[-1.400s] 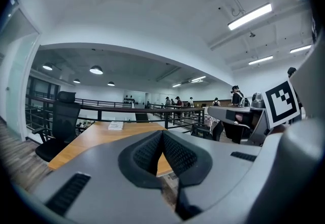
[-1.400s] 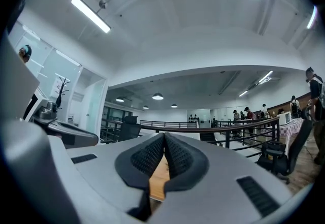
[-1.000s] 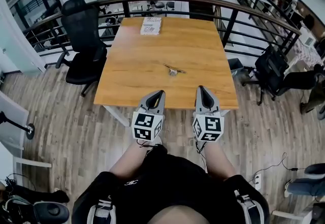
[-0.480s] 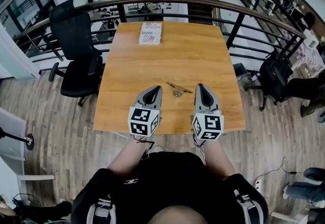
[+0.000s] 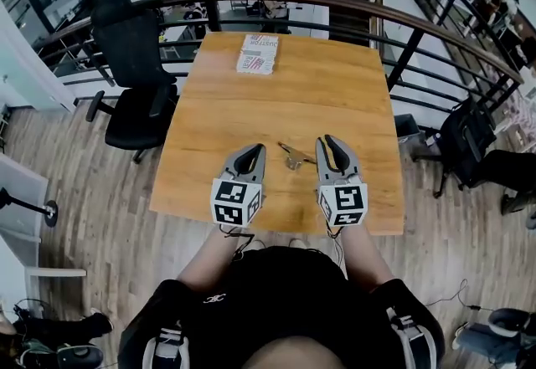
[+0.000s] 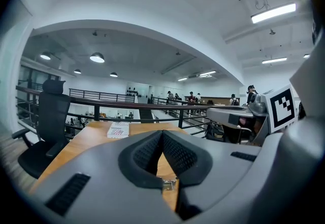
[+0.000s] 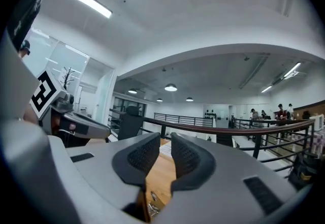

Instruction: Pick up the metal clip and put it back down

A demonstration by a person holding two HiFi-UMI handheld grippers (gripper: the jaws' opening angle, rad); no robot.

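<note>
The metal clip [image 5: 293, 159] lies on the wooden table [image 5: 251, 108] near its front edge, between my two grippers. My left gripper [image 5: 255, 151] hovers just left of it with its jaws touching at the tips and nothing between them. My right gripper [image 5: 324, 142] sits just right of the clip; its jaws are opening, a narrow gap shows, and nothing is in it. In the left gripper view the clip [image 6: 167, 184] peeks out low behind the jaws. The right gripper view shows the clip [image 7: 151, 202] low, below the jaws.
A white booklet [image 5: 258, 53] lies at the table's far edge. A black office chair [image 5: 134, 66] stands to the left of the table. A curved railing [image 5: 402, 24] runs behind and to the right. Wooden floor surrounds the table.
Both grippers have come forward from the table's front edge to over the tabletop, flanking the clip. The right gripper's jaws have parted slightly.
</note>
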